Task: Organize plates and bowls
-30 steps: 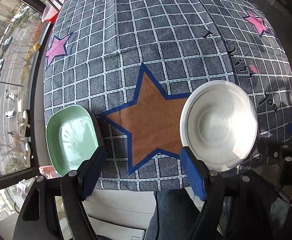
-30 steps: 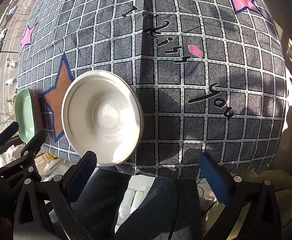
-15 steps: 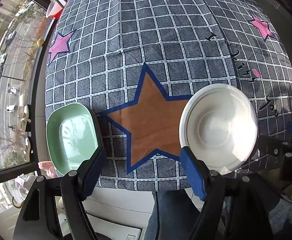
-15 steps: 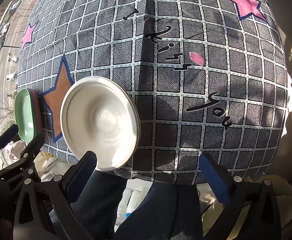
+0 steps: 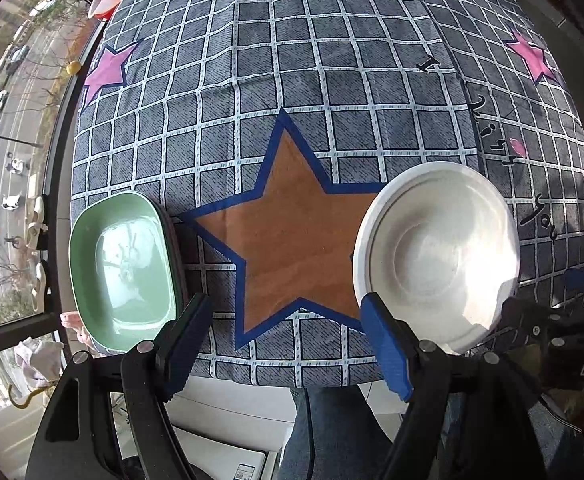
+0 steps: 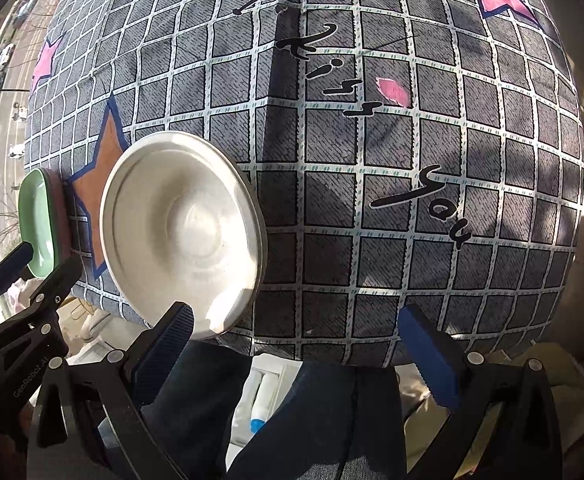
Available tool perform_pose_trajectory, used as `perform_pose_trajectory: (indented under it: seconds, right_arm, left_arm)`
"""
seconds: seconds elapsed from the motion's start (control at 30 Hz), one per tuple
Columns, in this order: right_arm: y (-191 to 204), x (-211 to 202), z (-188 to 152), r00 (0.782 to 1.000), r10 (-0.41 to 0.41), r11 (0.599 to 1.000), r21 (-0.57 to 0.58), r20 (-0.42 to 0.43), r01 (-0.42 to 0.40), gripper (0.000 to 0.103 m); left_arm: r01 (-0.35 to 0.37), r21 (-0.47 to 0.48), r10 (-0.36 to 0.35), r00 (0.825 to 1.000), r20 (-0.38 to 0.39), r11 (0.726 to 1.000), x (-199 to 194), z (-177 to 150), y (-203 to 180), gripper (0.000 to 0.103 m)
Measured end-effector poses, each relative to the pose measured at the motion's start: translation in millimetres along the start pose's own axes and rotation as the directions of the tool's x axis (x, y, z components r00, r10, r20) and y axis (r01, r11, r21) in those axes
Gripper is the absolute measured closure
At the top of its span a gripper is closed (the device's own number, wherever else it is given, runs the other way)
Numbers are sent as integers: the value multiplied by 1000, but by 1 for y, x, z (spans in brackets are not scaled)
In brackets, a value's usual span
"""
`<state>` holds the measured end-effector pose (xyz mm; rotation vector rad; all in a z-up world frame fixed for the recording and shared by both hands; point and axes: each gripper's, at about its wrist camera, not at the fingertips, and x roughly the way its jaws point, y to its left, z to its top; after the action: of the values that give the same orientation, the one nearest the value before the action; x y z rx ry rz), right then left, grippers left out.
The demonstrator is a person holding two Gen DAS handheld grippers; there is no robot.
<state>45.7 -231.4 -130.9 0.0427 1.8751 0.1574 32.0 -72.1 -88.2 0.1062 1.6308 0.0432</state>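
We hold both grippers over the checked cloth, neither one gripping anything. The left gripper points down with its jaws apart and nothing between them but the orange star; the green dish lies just outside its left finger, the white bowl just outside its right finger. The right gripper is also spread wide and empty, with the bowl ahead of its left finger and bare cloth ahead of its right.

We judge both pieces to be glazed ware: stiff, smooth, likely slippery and breakable, with some weight. The raised rim is the place to pinch, at the near edge of each, one pad inside and one outside.

The left view shows the dish's full oblong basin and the window's reflection in it; the right view shows that dish only edge-on, at the far left. The right view alone shows the stretch of cloth right of the bowl, with its black lettering.
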Motion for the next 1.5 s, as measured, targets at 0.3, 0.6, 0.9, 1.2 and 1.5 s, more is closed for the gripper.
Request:
perform_pose_trajectory:
  seconds: [0.3,0.6,0.9,1.2,1.5]
  right_arm:
    - [9,20,6,999,18,998,66,30,-20,0]
    - [-3,34,17,998,19,987,158,53,-27,4]
    - [-9,58,17,993,118,975,187,7,-117,61]
    - [18,75,9,994,113,981,160,-12,-110,68]
    - [24,71,-2,993,116,981,160,-3,-114,72]
  left_arm:
    - [46,16,-45,999,-27,999,34,15,-14,23]
    - [122,32,-120,990,-71,992,70,28,-20,23]
    - [199,67,-195,979,-62,978,73,34,-43,43]
    - [276,21,-275,960,-49,961,70,38,-47,76]
    - [261,76,-258,965,-51,962,63,48,-50,77]
